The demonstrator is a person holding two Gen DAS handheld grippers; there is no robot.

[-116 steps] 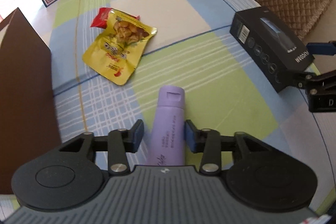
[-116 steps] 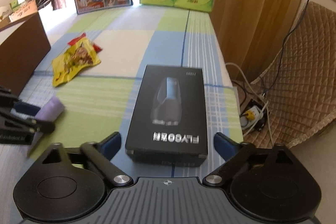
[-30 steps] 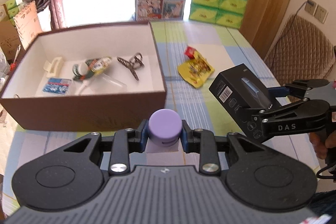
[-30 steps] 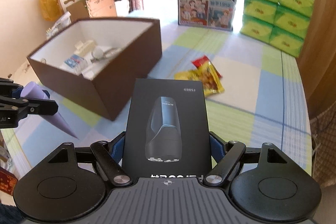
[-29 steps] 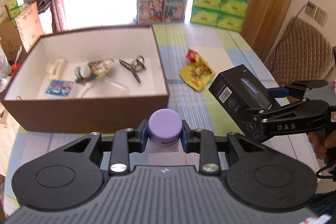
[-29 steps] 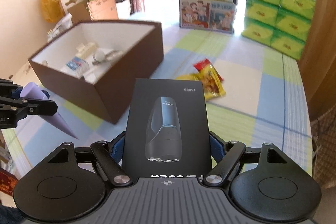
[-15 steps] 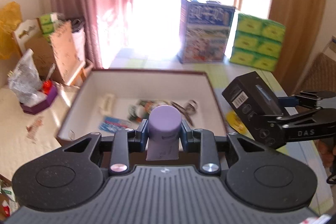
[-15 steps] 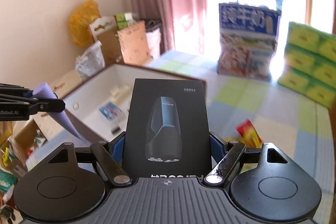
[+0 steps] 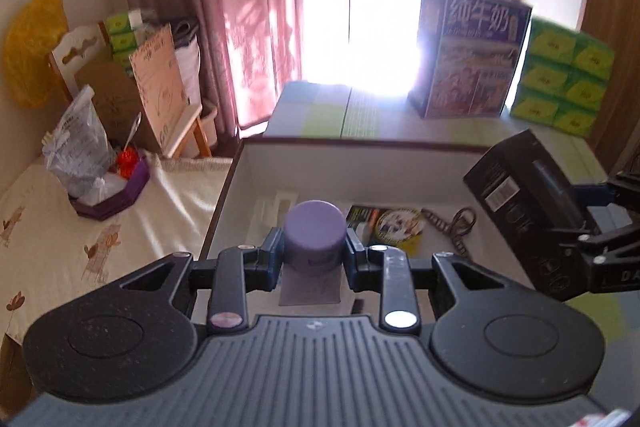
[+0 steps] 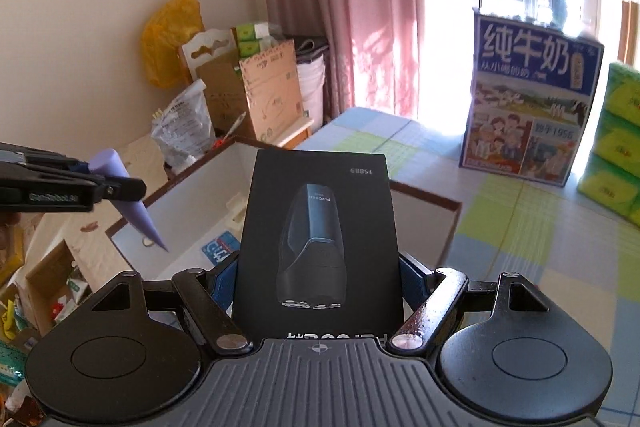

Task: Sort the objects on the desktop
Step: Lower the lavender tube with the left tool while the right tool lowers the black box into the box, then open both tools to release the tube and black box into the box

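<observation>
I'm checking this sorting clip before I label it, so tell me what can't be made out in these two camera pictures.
- Left wrist view: the purple tube shows only its cap end; the left gripper covers its body.
- Right wrist view: the black shaver box blocks most of the brown box interior.
- Left wrist view: things in the brown box are too blurred to name, except scissors.
- Right wrist view: the right gripper hides the shaver box's lower edge and brand print.

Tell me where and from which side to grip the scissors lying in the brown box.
Judging from the left wrist view, take the scissors from straight above, across the narrow part between the handle loops and the blades. They lie flat on the floor of the brown box beside a green packet, and the box's walls block any sideways approach. Both grippers are full now.
</observation>
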